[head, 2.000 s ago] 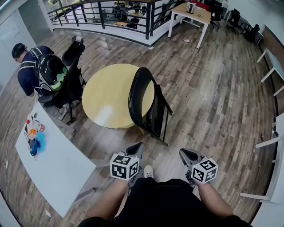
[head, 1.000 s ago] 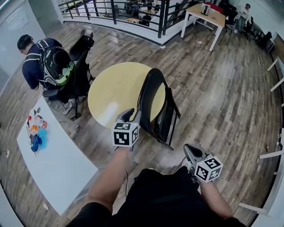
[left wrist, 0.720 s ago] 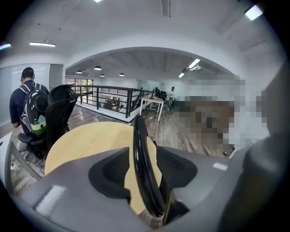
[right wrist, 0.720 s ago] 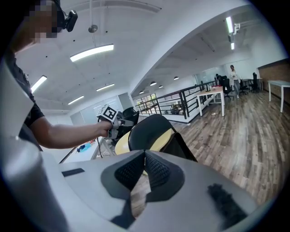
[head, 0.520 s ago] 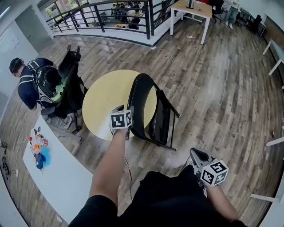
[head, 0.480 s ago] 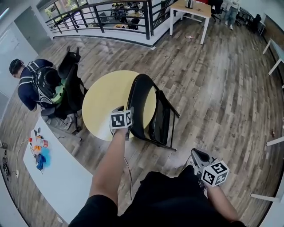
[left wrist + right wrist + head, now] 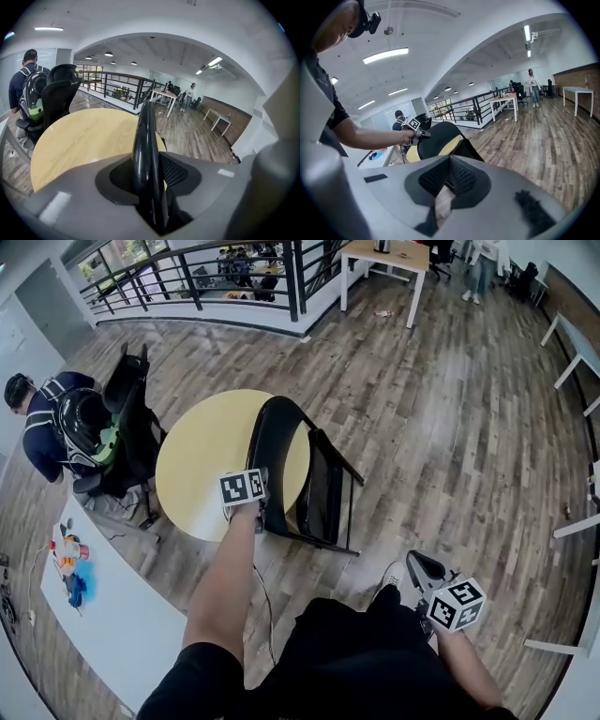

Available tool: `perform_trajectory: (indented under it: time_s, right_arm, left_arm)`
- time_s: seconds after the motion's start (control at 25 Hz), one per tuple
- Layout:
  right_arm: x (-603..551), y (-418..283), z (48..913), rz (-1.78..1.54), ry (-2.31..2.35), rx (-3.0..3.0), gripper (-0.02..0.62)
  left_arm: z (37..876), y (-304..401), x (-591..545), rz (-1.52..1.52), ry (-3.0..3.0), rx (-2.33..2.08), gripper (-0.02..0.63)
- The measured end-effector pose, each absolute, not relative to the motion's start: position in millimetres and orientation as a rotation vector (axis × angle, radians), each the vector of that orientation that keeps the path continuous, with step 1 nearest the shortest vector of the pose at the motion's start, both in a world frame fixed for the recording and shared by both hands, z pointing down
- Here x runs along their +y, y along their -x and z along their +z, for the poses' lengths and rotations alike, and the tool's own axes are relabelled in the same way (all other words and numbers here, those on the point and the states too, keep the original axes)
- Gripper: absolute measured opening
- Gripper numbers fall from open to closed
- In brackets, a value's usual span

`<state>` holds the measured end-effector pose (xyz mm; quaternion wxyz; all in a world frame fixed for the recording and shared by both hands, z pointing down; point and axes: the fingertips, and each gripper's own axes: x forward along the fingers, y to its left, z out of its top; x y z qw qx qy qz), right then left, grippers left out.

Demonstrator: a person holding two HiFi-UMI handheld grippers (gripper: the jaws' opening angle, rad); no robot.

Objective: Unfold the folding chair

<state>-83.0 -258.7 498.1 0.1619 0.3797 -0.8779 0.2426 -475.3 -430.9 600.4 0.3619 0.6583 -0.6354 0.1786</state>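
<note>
currently: step in hand, taking hold of the folding chair (image 7: 319, 493), which stands folded and upright just beside the round yellow table (image 7: 202, 460).
left gripper (image 7: 154, 176): at the table's near edge, jaws fairly wide and closing, the chair's black backrest rim between them, against one pad only, not yet clamped.
right gripper (image 7: 419, 570): well apart from the table, by the person's leg, jaws pressed together, holding nothing.
next move, as judged: complete the grip on the rim, then bring the right gripper to the seat to swing it down.
</note>
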Motion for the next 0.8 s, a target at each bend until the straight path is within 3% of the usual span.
perform_trajectory:
  time_s: [0.8]
  right_arm:
    - [-276.0,69.3,503.8,0.722,-1.081,-2.493,0.006]
  left_arm:
    - [589.3,447.4,-429.6,0.399,-1.649,-1.553,0.124]
